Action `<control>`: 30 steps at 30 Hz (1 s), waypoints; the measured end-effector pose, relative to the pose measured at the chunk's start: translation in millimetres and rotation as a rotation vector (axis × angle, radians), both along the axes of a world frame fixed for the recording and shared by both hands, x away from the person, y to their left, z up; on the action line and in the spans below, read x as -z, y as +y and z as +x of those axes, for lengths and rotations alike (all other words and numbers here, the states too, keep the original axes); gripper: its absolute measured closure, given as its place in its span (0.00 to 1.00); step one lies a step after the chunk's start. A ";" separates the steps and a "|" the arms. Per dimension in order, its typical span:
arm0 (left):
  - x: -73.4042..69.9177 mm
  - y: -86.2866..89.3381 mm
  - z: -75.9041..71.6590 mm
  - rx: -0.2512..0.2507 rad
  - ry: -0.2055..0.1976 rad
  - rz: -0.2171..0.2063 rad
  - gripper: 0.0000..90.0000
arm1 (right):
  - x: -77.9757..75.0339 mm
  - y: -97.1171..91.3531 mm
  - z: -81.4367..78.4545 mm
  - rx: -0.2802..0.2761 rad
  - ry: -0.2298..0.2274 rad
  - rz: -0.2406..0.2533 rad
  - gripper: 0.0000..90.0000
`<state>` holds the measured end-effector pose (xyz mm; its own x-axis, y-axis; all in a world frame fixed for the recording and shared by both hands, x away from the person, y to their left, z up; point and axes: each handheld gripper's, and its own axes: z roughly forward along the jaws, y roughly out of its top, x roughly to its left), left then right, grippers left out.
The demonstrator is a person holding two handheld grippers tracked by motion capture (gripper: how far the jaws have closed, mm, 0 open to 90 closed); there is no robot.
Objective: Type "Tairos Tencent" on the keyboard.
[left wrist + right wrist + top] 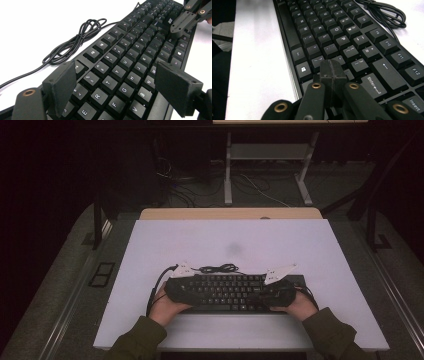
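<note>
A black keyboard (227, 292) lies near the front of the white tabletop (250, 240), with its bundled cable (220, 268) just behind it. My left gripper (192, 291) is over the keyboard's left end. In the left gripper view its jaws stand wide open above the letter keys (130, 55), one jaw near the top rows and the other at the front edge, with no pad pressing. My right gripper (270, 292) is over the right end. The right gripper view shows it (332, 67) shut, with its tips low over the keys next to Enter (373, 83). Whether they touch a key I cannot tell.
The coiled cable (75, 42) lies on the table behind the keyboard and its lead runs off around the left end. A wooden desk edge (230, 213) borders the tabletop at the back. A bare strip of table (257, 50) runs in front of the keyboard.
</note>
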<state>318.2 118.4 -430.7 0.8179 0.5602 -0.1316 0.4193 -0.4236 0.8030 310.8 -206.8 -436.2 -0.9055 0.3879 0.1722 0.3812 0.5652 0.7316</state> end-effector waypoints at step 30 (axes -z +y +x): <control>0.3 -5.6 5.9 0.001 0.009 0.022 0.91 | 3.5 2.9 -1.7 -0.014 0.003 -0.013 0.99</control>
